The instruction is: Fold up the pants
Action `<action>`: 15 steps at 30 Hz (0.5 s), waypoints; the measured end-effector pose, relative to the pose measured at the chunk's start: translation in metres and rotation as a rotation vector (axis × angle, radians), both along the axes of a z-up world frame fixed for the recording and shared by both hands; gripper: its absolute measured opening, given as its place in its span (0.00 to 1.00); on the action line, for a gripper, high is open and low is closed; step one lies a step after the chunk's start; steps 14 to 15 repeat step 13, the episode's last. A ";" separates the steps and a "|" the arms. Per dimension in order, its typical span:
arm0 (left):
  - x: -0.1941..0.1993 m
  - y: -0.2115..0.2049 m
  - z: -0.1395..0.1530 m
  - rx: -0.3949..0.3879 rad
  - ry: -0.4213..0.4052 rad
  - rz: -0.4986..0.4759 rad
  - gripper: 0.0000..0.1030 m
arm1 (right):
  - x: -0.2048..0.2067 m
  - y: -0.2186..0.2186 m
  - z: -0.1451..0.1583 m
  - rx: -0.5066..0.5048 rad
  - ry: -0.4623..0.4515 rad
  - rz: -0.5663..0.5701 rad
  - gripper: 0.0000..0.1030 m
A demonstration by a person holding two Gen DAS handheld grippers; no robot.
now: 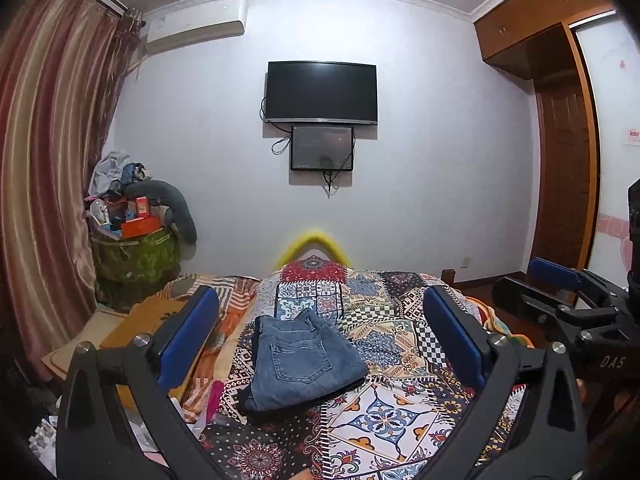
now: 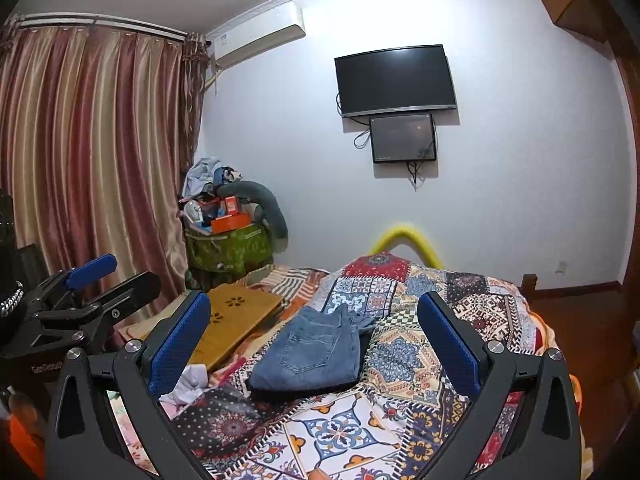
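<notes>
**Folded jeans on a patchwork bedspread, both grippers lifted clear**

Two fisheye views look forward along a pair of handheld grippers toward a bed. Blue denim pants (image 1: 304, 364) lie in the lower centre of the left wrist frame, on a busy patchwork bedspread (image 1: 384, 416). They are folded into a compact, roughly rectangular bundle, several layers thick, with a back pocket facing up.

The left gripper (image 1: 320, 344) frames the bundle from the bottom of its view, its blue-padded fingers spread wide to either side, gripping nothing and touching no cloth. The right gripper (image 2: 316, 340) is likewise spread wide and empty in the lower part of its own view, with the pants (image 2: 316, 354) lying between its pads, farther off on the bed.

Judging from this, the folding looks finished or nearly so: no leg trails loose. What may remain is a small tidy, since the far end looks slightly rumpled in the right wrist view, where a bit of waistband or hem bunches up.

The bundle's long axis runs from the lower left toward the upper right of each frame, tilted a little off the bed's length. The thick folded edge faces the cameras; the rumpled end points toward the far wall, where a dark television (image 1: 322, 92) hangs at upper centre.
</notes>
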State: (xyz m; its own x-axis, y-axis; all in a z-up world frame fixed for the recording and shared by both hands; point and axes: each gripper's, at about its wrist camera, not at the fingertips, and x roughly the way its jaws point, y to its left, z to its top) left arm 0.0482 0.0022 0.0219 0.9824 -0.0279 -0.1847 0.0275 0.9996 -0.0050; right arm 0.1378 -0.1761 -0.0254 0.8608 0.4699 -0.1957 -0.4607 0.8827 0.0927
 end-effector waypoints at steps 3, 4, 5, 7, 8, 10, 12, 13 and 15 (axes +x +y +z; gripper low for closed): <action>0.000 0.000 -0.001 -0.001 -0.003 -0.003 1.00 | 0.000 -0.001 0.000 0.003 0.000 -0.001 1.00; 0.000 -0.001 -0.001 -0.001 -0.002 -0.004 1.00 | 0.000 0.000 0.000 0.003 0.000 -0.001 1.00; 0.001 -0.001 -0.001 0.000 0.000 -0.008 1.00 | -0.001 0.000 0.000 0.002 -0.001 -0.002 1.00; 0.001 -0.002 -0.002 0.001 0.002 -0.013 1.00 | -0.001 0.001 0.000 0.002 -0.002 -0.002 1.00; 0.001 -0.002 -0.002 0.002 0.002 -0.015 1.00 | -0.001 0.001 0.000 0.001 -0.001 -0.001 1.00; 0.002 -0.002 -0.003 0.006 0.004 -0.019 1.00 | -0.002 0.001 0.000 0.001 -0.003 -0.003 1.00; 0.002 -0.002 -0.003 0.004 0.008 -0.023 1.00 | -0.002 0.002 0.000 0.003 -0.001 -0.005 1.00; 0.003 -0.001 -0.004 0.002 0.011 -0.023 1.00 | -0.001 0.002 -0.001 0.006 0.002 -0.004 1.00; 0.003 -0.001 -0.004 0.002 0.011 -0.023 1.00 | -0.001 0.002 -0.001 0.006 0.002 -0.004 1.00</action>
